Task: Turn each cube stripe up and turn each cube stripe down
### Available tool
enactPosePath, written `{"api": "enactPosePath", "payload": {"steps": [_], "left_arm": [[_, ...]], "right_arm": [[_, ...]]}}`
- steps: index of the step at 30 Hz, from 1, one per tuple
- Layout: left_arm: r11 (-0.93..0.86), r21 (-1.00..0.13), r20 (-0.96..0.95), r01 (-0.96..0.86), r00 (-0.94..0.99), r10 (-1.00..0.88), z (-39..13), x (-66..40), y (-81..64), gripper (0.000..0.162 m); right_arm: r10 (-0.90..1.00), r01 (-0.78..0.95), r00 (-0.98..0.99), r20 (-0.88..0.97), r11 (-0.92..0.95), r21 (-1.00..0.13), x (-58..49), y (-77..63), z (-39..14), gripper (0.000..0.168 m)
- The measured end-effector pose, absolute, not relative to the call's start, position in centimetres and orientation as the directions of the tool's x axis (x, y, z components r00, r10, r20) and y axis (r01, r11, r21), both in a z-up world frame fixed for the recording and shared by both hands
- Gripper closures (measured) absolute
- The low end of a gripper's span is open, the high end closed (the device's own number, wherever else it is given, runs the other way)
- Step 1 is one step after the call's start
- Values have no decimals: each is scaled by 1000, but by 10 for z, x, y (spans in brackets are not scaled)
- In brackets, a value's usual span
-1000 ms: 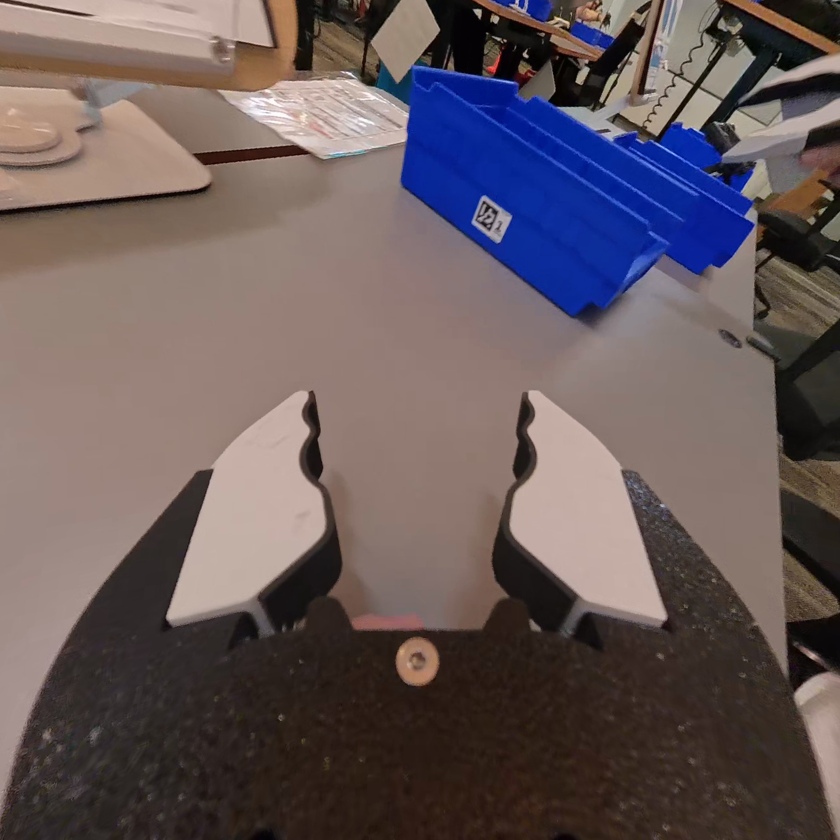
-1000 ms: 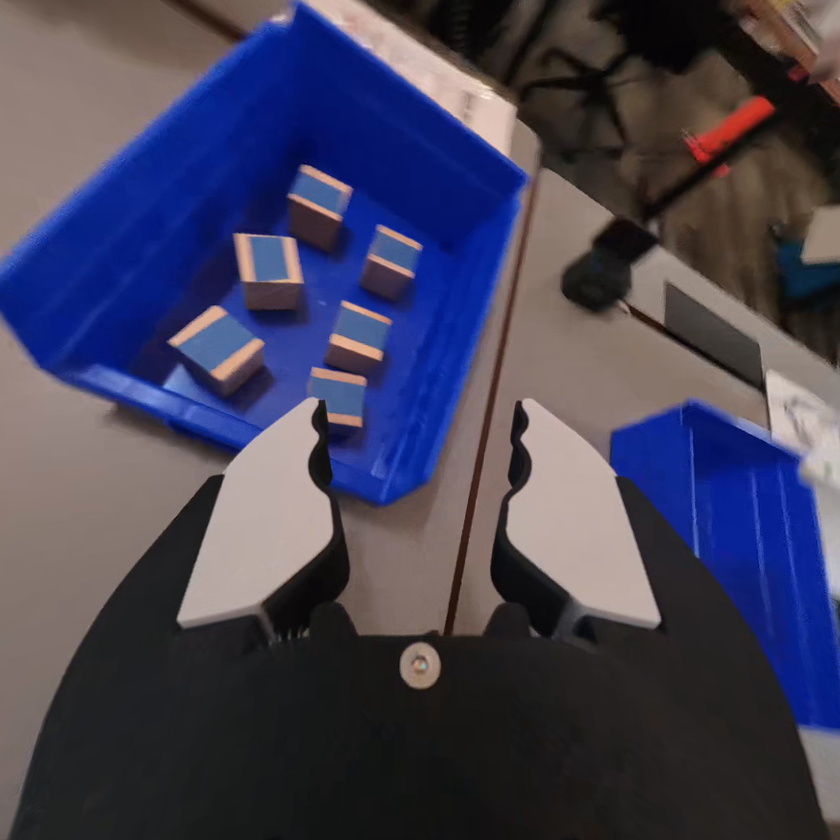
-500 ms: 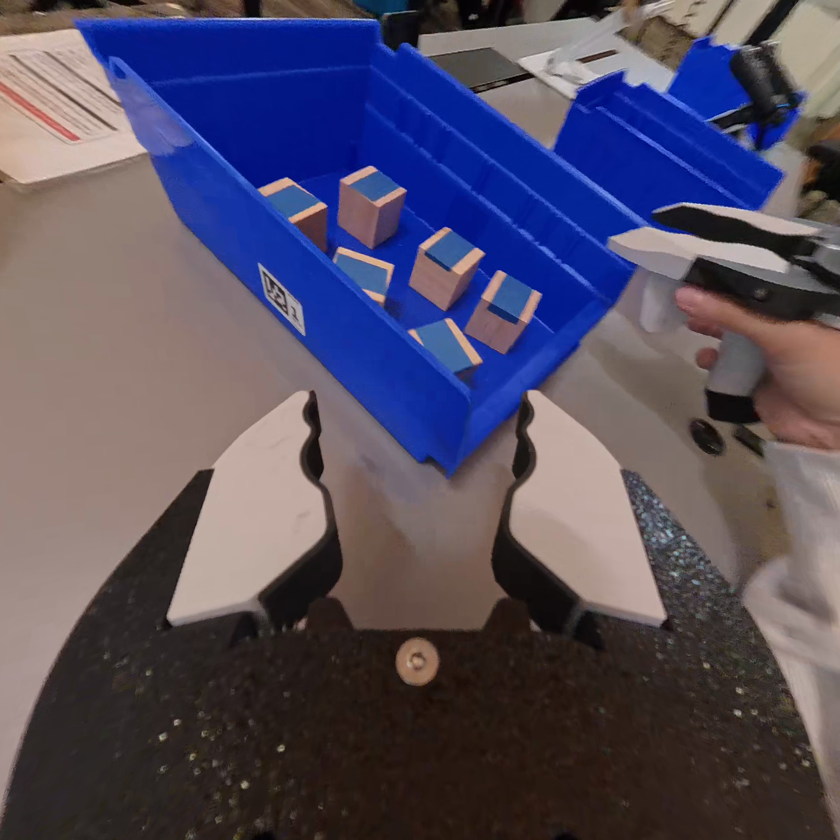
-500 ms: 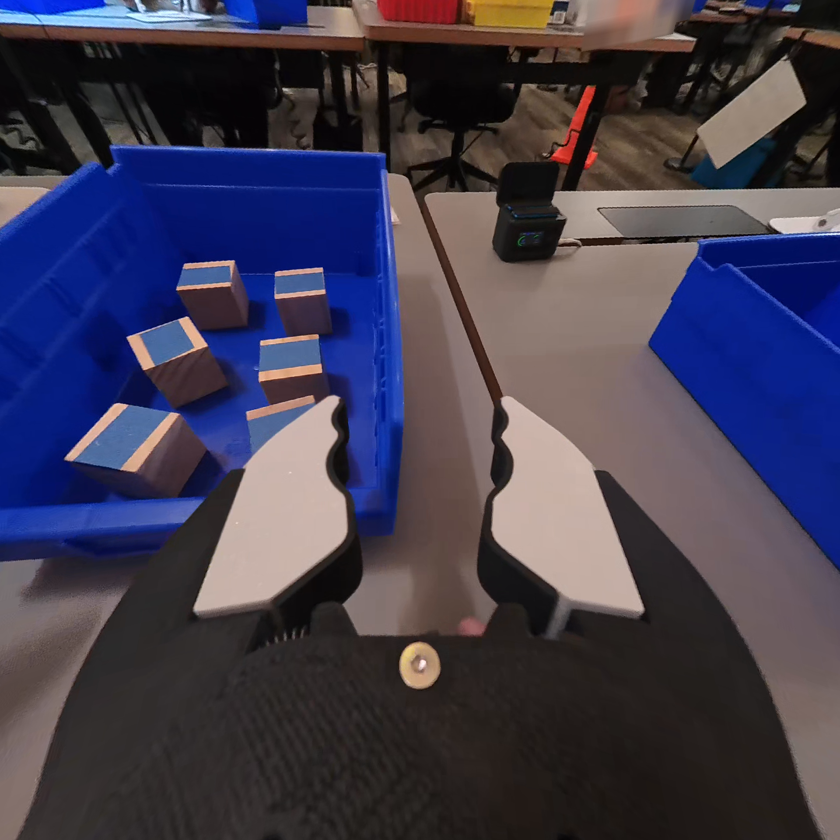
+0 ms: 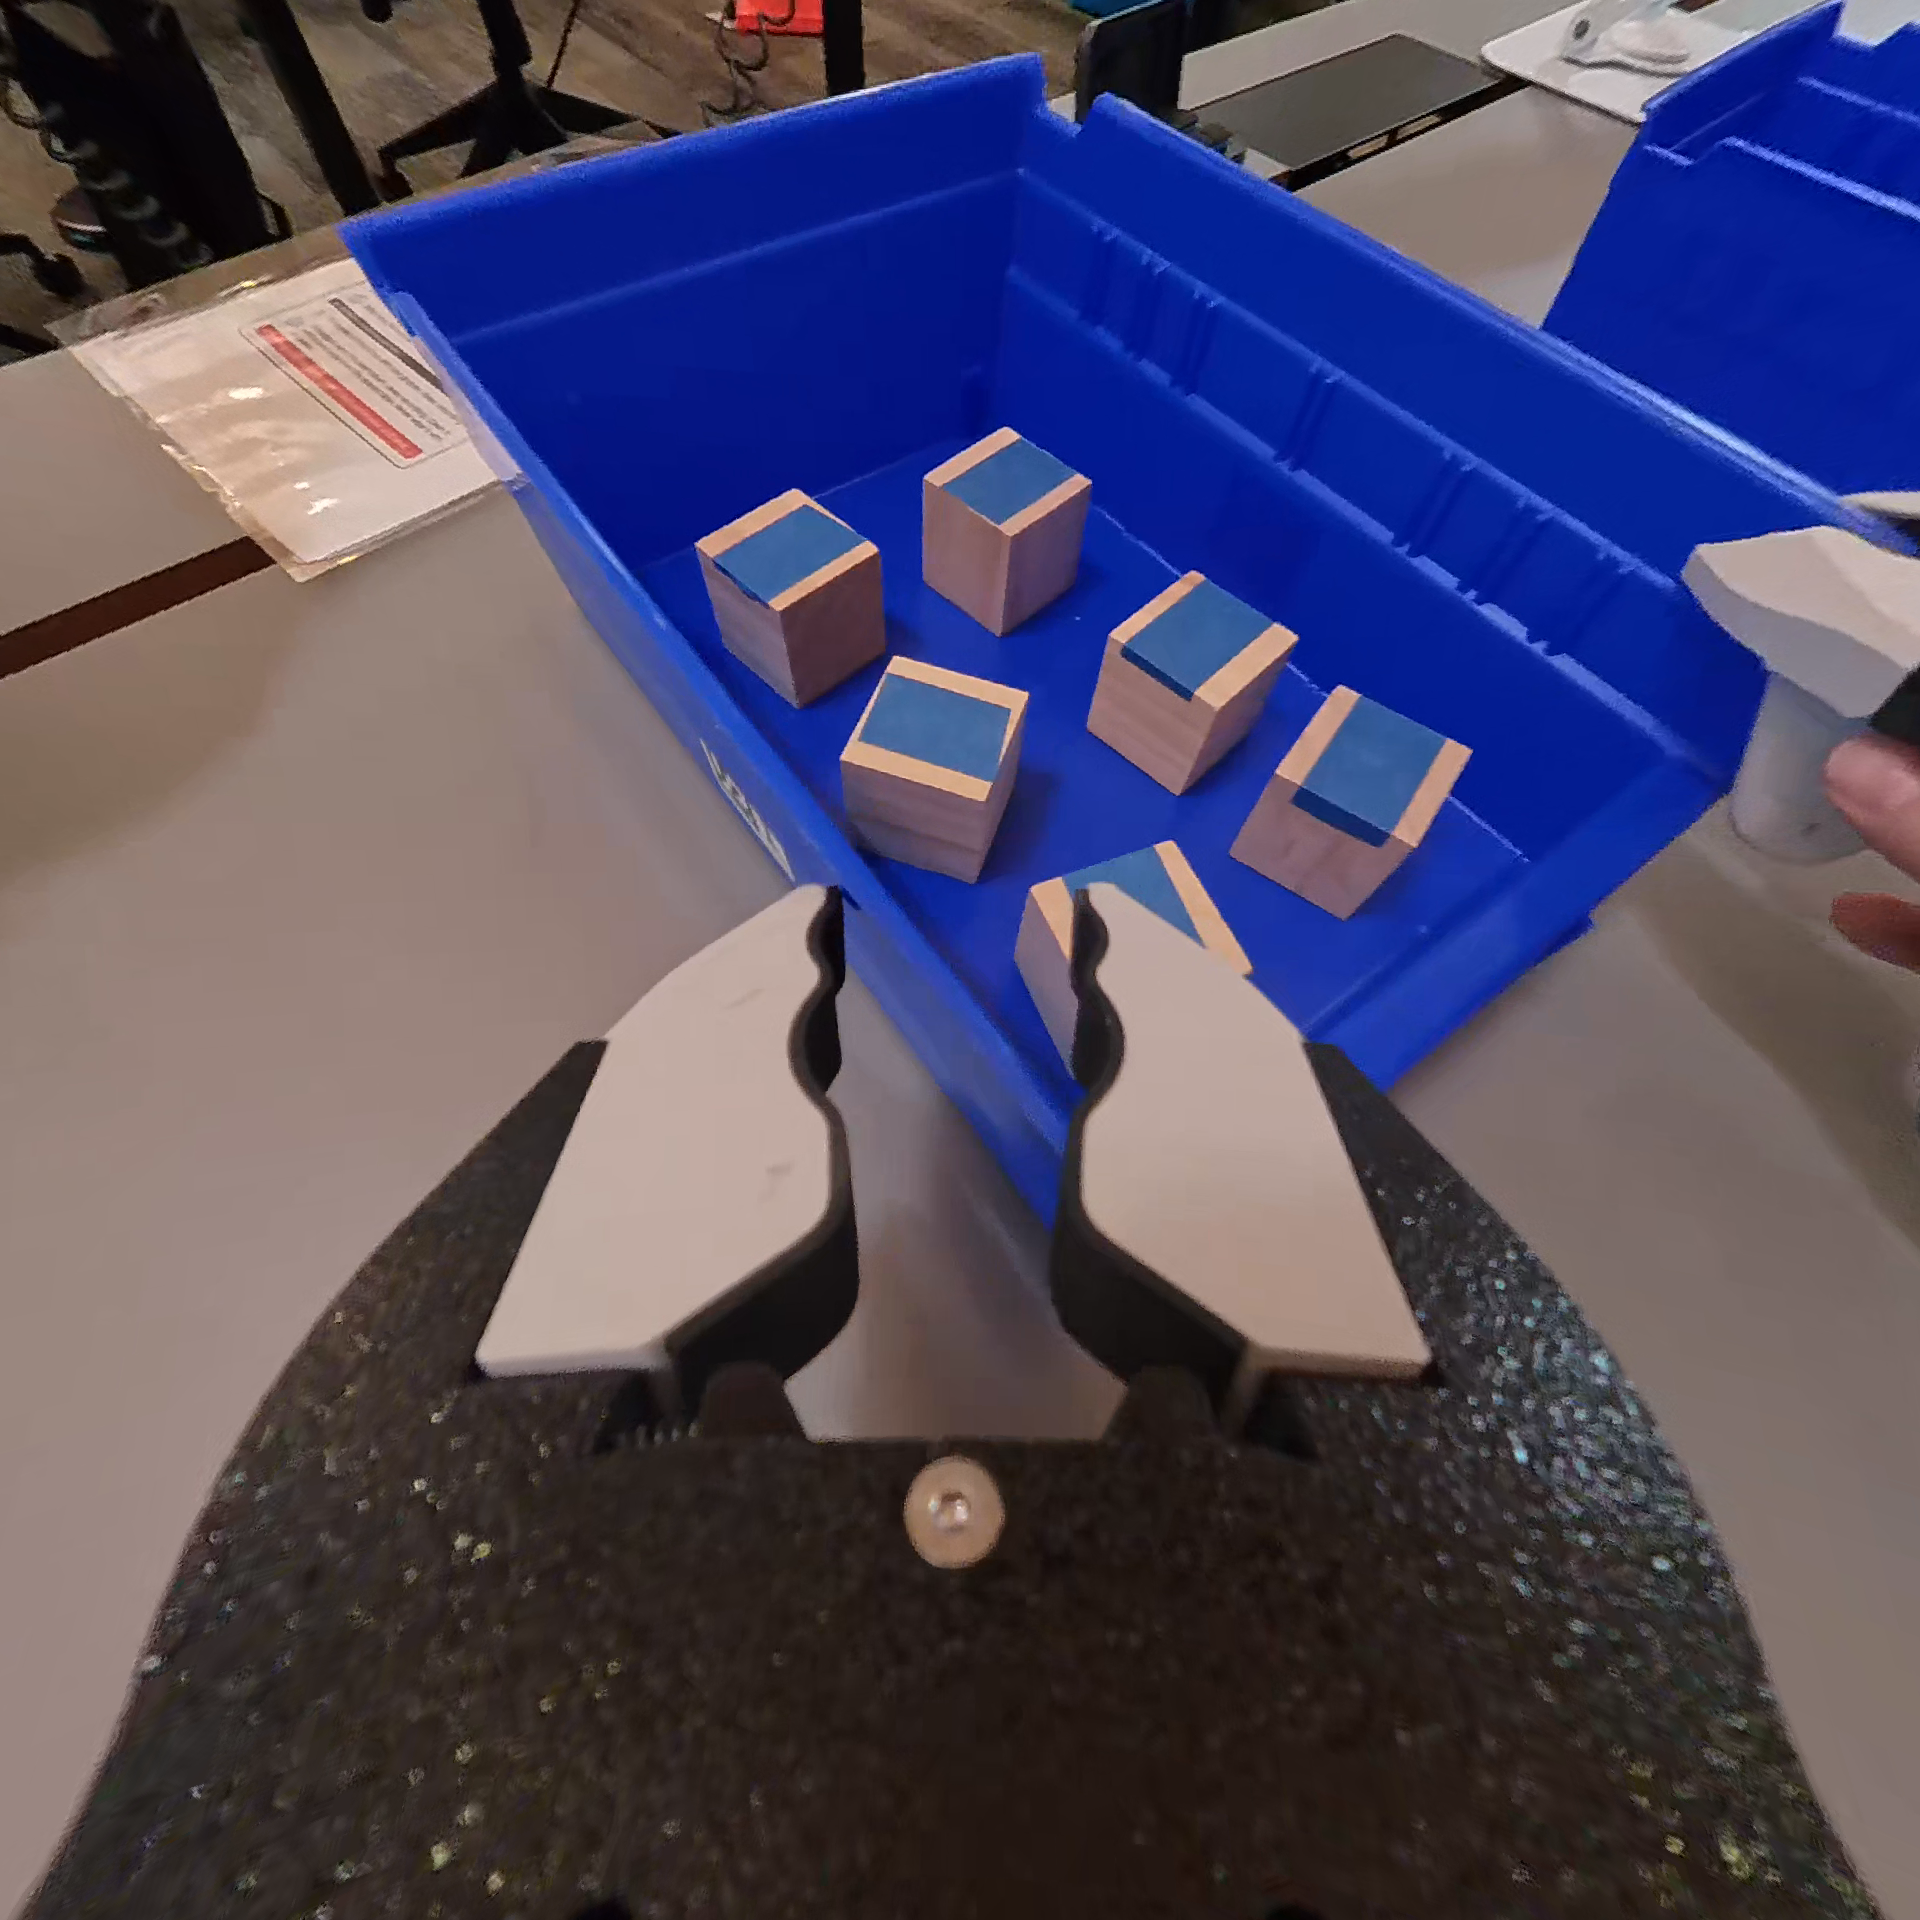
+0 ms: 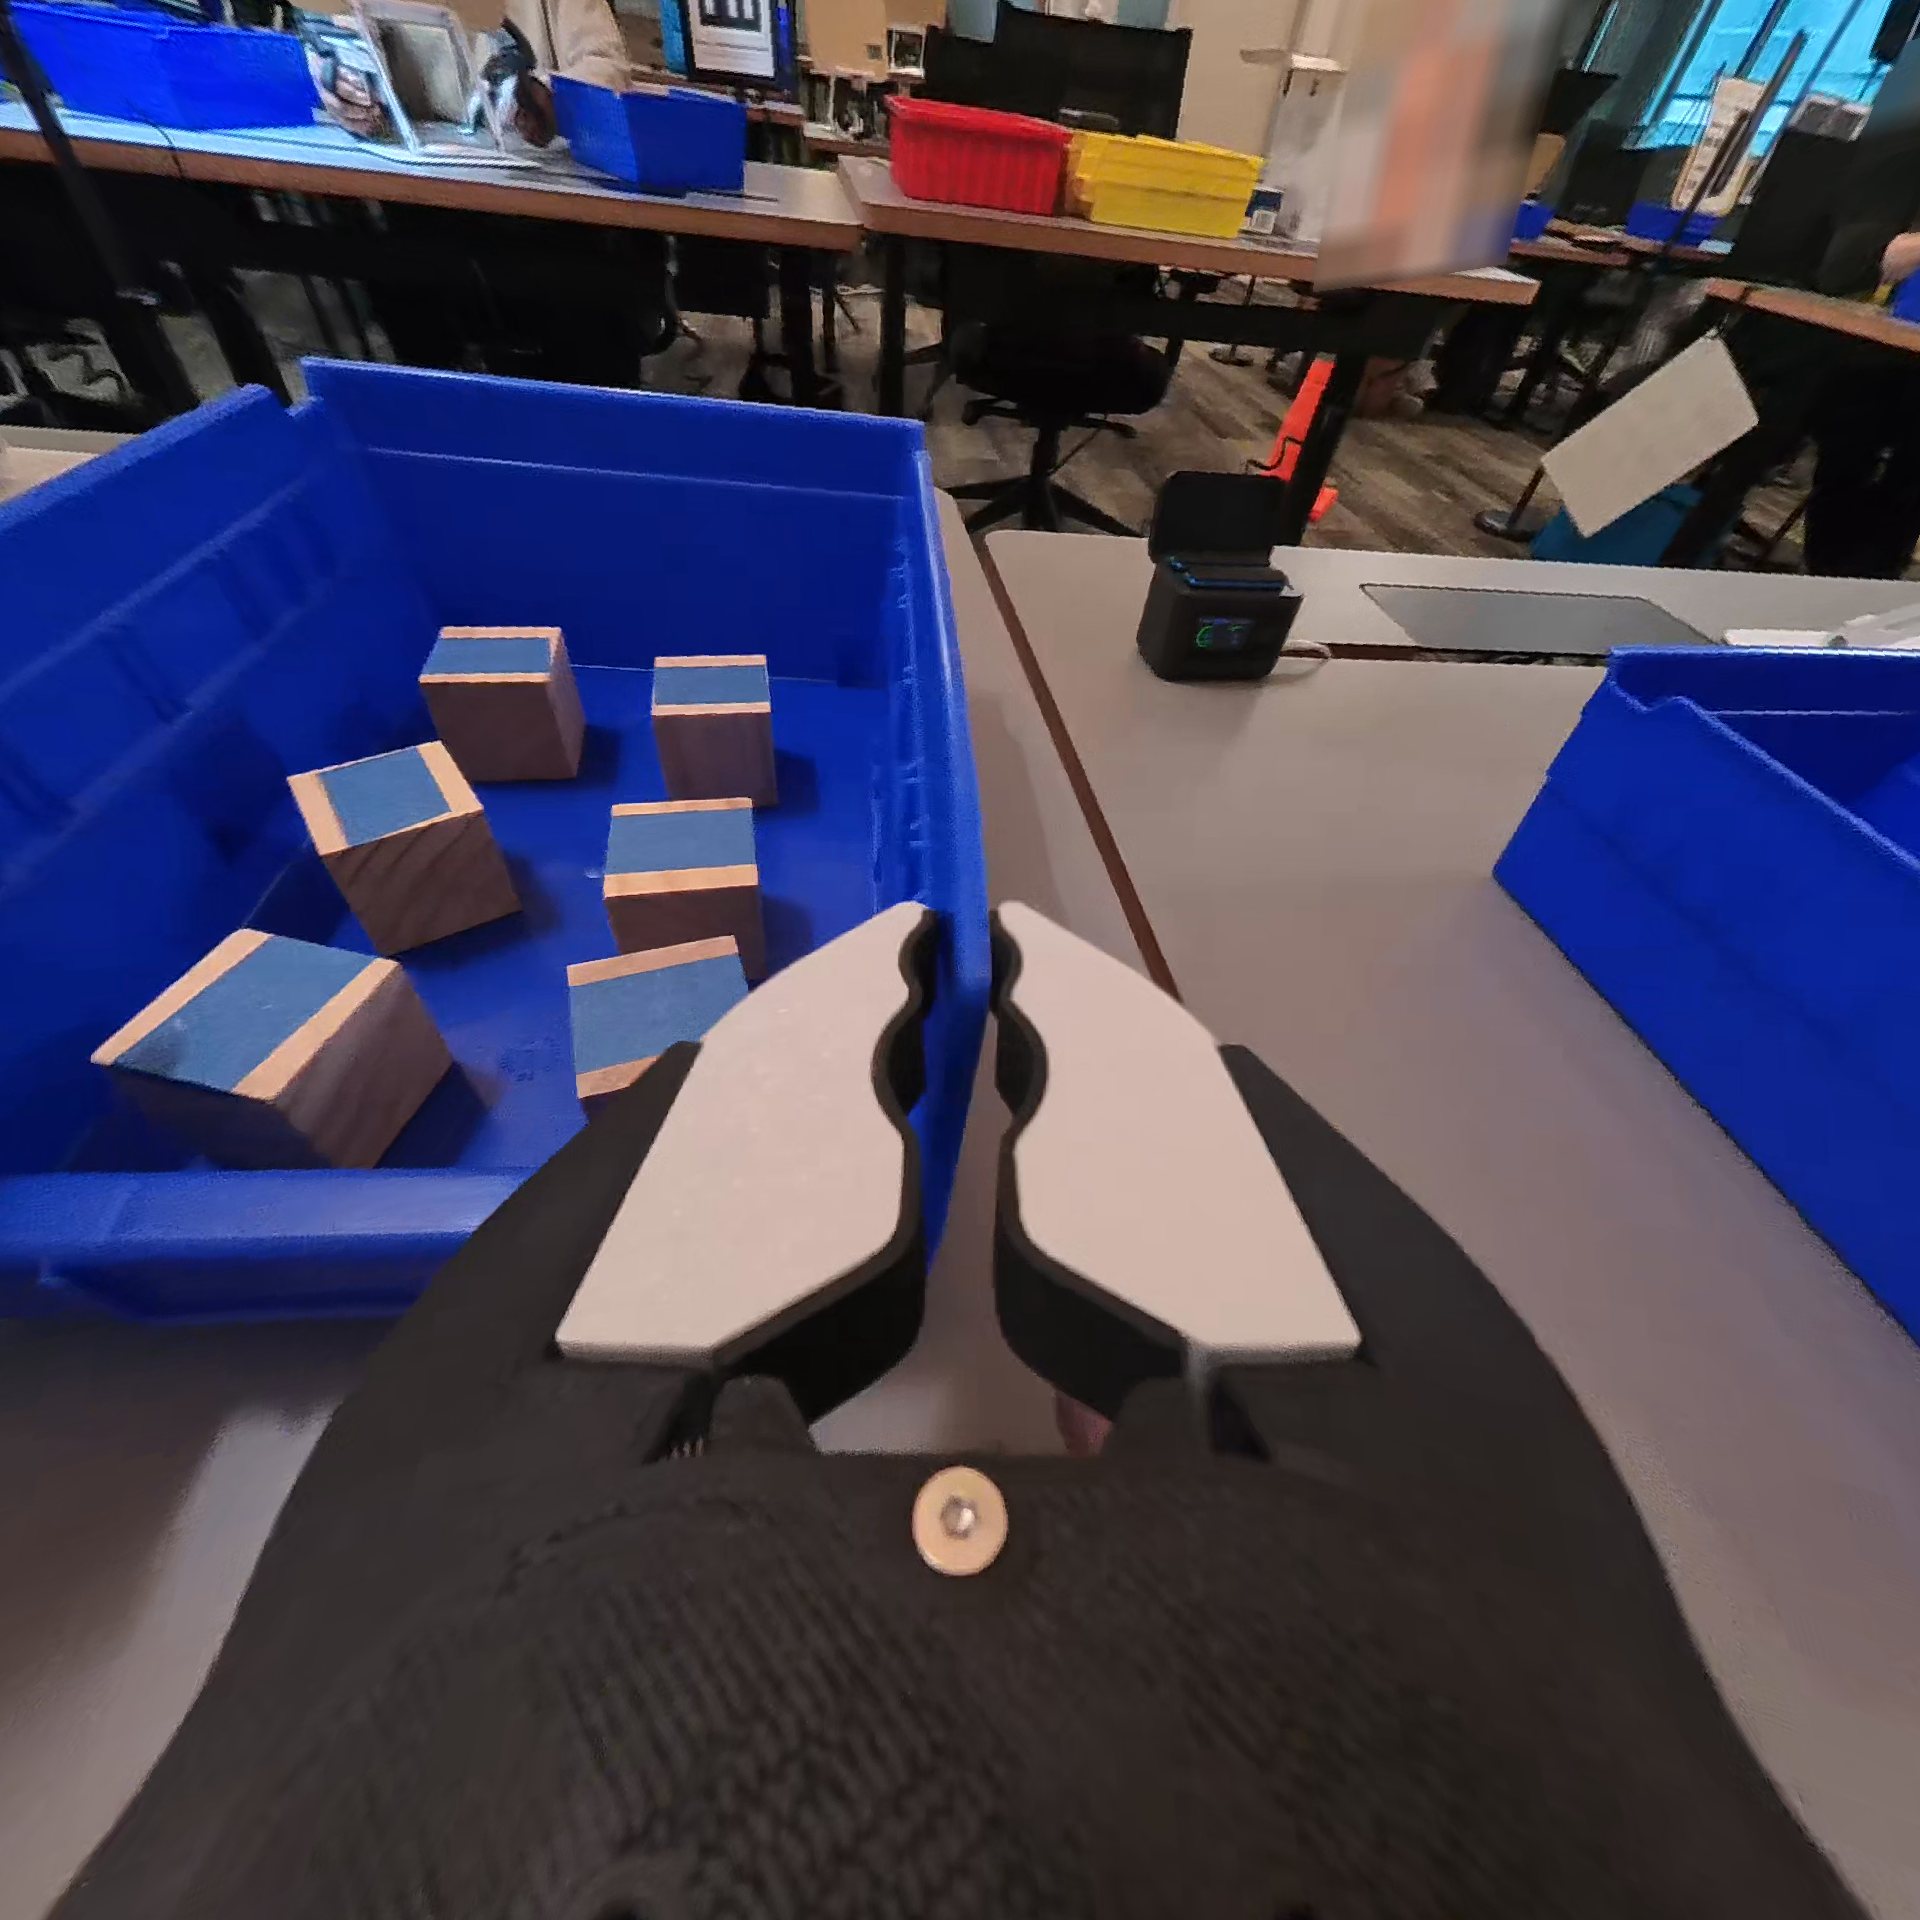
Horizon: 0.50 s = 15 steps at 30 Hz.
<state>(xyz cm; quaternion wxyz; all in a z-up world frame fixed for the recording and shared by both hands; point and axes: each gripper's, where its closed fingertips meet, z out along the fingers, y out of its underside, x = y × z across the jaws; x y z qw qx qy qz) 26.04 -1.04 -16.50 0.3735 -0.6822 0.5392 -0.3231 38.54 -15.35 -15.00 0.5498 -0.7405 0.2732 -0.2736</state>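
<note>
Several wooden cubes lie in a blue bin (image 5: pixel 727 218), each with a blue stripe on its top face. One cube (image 5: pixel 935 769) sits near the left wall and another (image 5: pixel 1351 800) at the front right. My left gripper (image 5: pixel 956 914) straddles the bin's near left wall with its jaws half open. Its right finger hides part of the nearest cube (image 5: pixel 1153 883). My right gripper (image 6: pixel 961 935) is shut on the right wall of the bin (image 6: pixel 623 488), close to a cube (image 6: pixel 649 1003). Its grey fingers (image 5: pixel 1797 623) and a hand show at the right edge of the left wrist view.
A second blue bin (image 6: pixel 1714 883) stands on the table to the right and also shows in the left wrist view (image 5: pixel 1766 260). A black box (image 6: pixel 1216 613) and a dark mat (image 6: pixel 1527 618) lie behind. A laminated sheet (image 5: pixel 301 416) lies left of the bin.
Both grippers moved in to the bin. The right jaws closed onto its right wall. The left jaws narrowed over its left wall.
</note>
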Motion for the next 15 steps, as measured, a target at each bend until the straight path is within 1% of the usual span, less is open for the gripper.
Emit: {"api": "enactPosePath", "payload": {"steps": [2,7,15], "left_arm": [[-135,-850,21,-508,224,-974,-167,259,-8,124],[-171,-842,18,-512,289,-957,-168,249,16,144],[-142,-830,-62,-539,343,-937,-168,198,54,155]], "right_arm": [[-706,-133,705,74,-234,-963,383,-151,-149,162],[-647,-193,762,14,-249,-949,360,-140,-149,164],[-654,-167,752,77,-303,-938,294,-117,-148,162]]}}
